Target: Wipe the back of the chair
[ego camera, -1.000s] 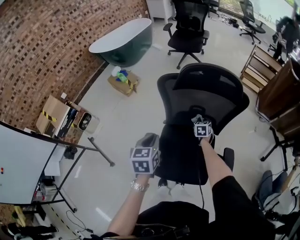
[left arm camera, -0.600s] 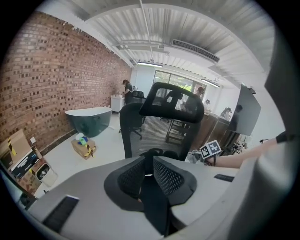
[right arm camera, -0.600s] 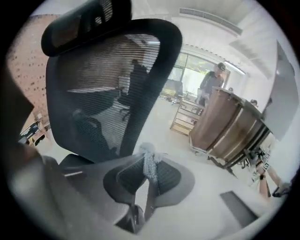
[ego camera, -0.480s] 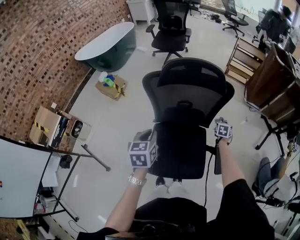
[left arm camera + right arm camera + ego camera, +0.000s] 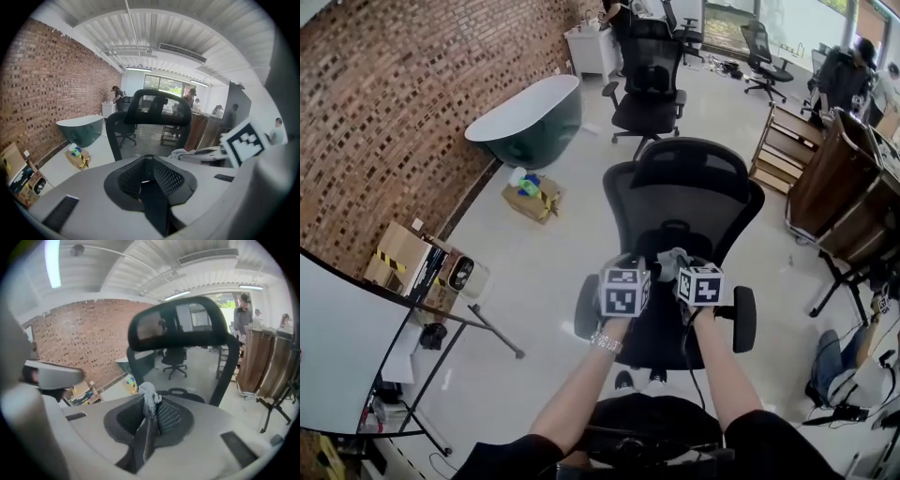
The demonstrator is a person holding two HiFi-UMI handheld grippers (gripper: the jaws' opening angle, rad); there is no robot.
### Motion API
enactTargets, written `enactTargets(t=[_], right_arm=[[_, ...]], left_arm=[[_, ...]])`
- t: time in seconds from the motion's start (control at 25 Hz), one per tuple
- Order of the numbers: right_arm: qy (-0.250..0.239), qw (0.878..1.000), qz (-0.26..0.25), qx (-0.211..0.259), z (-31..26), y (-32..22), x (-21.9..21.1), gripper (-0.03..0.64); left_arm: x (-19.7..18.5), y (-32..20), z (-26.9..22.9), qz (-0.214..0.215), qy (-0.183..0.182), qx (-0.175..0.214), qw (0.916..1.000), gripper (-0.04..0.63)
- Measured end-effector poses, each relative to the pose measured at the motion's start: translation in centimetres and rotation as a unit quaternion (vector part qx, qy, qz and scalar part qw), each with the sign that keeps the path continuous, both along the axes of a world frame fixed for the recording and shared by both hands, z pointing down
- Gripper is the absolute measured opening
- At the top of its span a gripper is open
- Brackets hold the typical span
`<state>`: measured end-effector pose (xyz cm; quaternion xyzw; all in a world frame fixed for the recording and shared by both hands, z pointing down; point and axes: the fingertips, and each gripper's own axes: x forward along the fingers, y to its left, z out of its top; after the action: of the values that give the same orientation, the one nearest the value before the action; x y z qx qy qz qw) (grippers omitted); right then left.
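Observation:
The black mesh office chair [image 5: 680,202] faces me, its seat just past my hands. My right gripper [image 5: 680,264] is shut on a grey cloth [image 5: 672,261], which pokes up between its jaws [image 5: 149,401]. The left gripper [image 5: 630,266] is close beside it on the left, shut with nothing between its jaws [image 5: 145,168]. Both are held over the seat's front, short of the backrest. From the right gripper view the chair's headrest [image 5: 176,326] rises above the cloth. In the left gripper view the chair [image 5: 157,110] is ahead and the right gripper's marker cube [image 5: 243,140] is at the right.
A green bathtub [image 5: 525,112] and a cardboard box [image 5: 530,192] lie to the left by the brick wall. Another office chair [image 5: 649,80] stands behind the task chair. Wooden shelving [image 5: 787,141] and a desk stand on the right, a whiteboard stand [image 5: 342,347] at near left.
The right gripper has swung left from beside the chair's right armrest to the middle. The left gripper moved right to meet it. The chair has turned to face me.

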<state>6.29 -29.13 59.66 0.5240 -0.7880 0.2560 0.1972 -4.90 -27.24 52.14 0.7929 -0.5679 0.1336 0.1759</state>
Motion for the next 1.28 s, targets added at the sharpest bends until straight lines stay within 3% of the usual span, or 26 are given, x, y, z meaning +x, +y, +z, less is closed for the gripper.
enactTargets(t=[0.12,0.28,0.56,0.76,1.0,1.28], right_arm=[[0.011,0.999,-0.011,0.042,-4.9,2.5,-3.4,0.048],[0.034,0.998,0.001,0.058,-7.0,4.2,-4.7,0.048],[0.041,0.996,0.05,0.057,-6.6,8.4,-2.4,0.048],[0.034,0.994,0.074,0.073,-7.2,13.2,-0.4,0.048],[0.028,0.995,0.049,0.085,-7.7,20.6,1.4,0.048],[0.005,0.998,0.001,0.056,-7.7,28.2,1.0,0.048]], left_arm=[[-0.3,-0.4,-0.8,-0.017,-0.025,0.01,0.9995,0.061],[-0.5,0.3,-2.6,-0.006,-0.038,0.037,0.9986,0.061],[1.9,4.9,-1.2,0.031,-0.021,0.018,0.9991,0.061],[3.7,9.3,-1.9,0.029,-0.015,0.04,0.9987,0.057],[6.0,16.9,-1.8,0.023,-0.038,0.041,0.9982,0.057],[6.5,25.1,-1.3,0.008,-0.019,0.017,0.9996,0.058]])
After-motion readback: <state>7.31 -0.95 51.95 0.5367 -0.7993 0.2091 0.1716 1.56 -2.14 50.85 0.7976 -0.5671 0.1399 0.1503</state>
